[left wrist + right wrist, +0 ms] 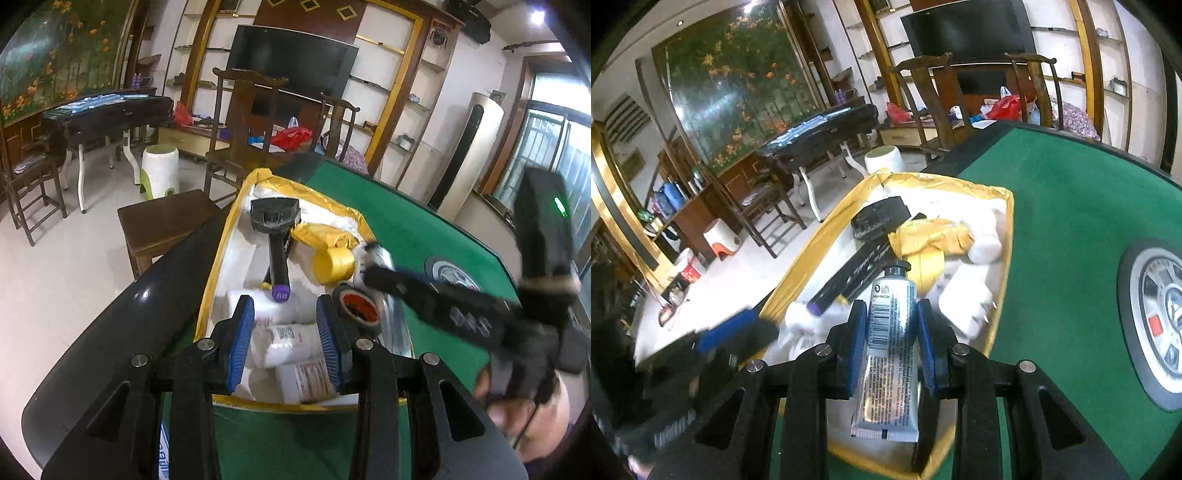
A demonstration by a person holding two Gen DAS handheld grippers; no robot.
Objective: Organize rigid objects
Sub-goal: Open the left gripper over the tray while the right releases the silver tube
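Right wrist view: right claw (892, 339) clamps the tube (890, 354) above the box (1004, 266).

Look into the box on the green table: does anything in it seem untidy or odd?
Yes. The box holds a loose heap: a black brush lies slantwise across white bottles, beside a crumpled gold wrapper.

My count: one gold-rimmed white-lined box (1006, 206); one black brush (273, 221); one yellow thread spool (334, 265); one silver printed tube (891, 332); one black-and-red tape roll (357, 306); two wooden chairs (923, 96).
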